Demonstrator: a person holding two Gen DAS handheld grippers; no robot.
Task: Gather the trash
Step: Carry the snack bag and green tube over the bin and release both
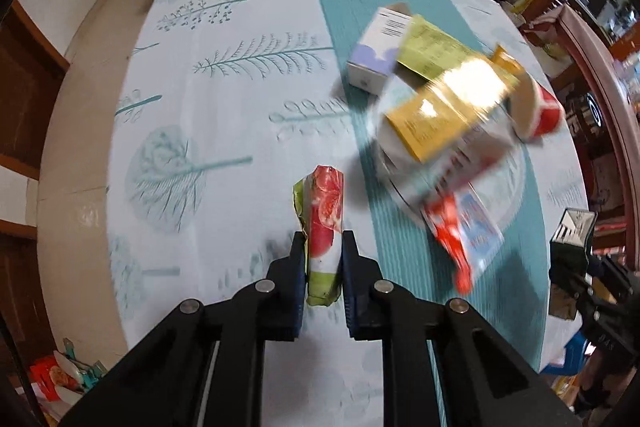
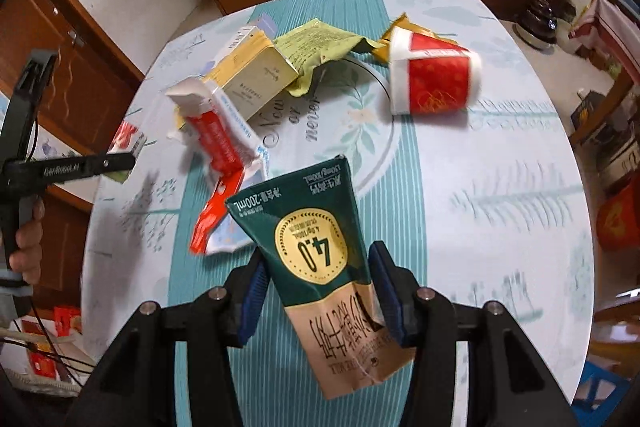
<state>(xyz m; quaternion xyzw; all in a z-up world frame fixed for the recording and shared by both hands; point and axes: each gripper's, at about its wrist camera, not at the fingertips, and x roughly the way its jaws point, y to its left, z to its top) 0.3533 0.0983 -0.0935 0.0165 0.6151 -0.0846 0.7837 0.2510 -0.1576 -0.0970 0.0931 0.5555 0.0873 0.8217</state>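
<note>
Trash is split between what is gripped and what lies loose on the cloth-covered surface [image 1: 240,67]. In the left wrist view, low centre of the frame, the left gripper [image 1: 323,259] has its fingers [image 1: 298,267] pressed nearly together on a crumpled green-and-red wrapper [image 1: 324,223], held clear above the cloth. It looks thin, light and limp, so a pinch anywhere along its length should do. To the right of it in that frame lies the loose heap: a white-and-lilac box [image 1: 376,55], a yellow-green leaflet [image 1: 432,51], a glossy gold packet [image 1: 452,107] and a torn red-and-white carton [image 1: 464,231]. These likely crush easily and are best taken by an edge or flap.

In the right wrist view, low centre, the right gripper [image 2: 320,291] stands about half open, clamping a flattened green milk carton [image 2: 320,259] across its width. At upper right a red paper cup [image 2: 436,79] lies on its side, light and apt to roll; its rim looks the surest hold.
</note>
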